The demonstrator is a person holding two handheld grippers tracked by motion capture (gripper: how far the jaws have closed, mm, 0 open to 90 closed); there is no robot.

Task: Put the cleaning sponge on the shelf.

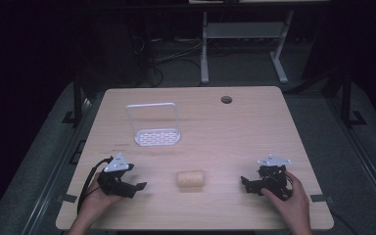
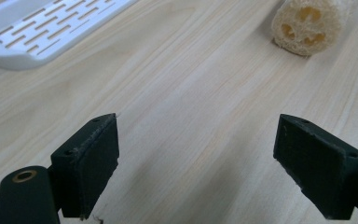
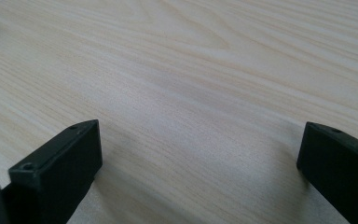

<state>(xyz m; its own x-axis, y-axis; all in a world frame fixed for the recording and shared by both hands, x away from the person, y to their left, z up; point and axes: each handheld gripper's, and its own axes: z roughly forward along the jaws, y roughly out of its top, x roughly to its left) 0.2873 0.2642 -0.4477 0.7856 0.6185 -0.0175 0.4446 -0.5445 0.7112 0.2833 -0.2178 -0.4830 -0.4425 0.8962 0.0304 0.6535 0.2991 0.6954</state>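
Observation:
A pale loofah sponge piece [image 1: 190,178] lies on the wooden table [image 1: 235,127] near the front middle; the left gripper view shows its holed end [image 2: 307,23] at the upper right. A white slotted soap tray with an upright frame [image 1: 154,126] stands behind it to the left, its base [image 2: 51,28] at that view's upper left. My left gripper [image 1: 133,187] rests low at the front left, open, jaws wide apart with bare wood between them [image 2: 196,163]. My right gripper [image 1: 248,184] sits at the front right, open over bare wood [image 3: 200,172].
A round cable hole [image 1: 226,99] is in the table near the back right. Beyond the table's far edge stand white desk legs [image 1: 204,49] and cables on a dark floor. Bare wood stretches between the sponge and each gripper.

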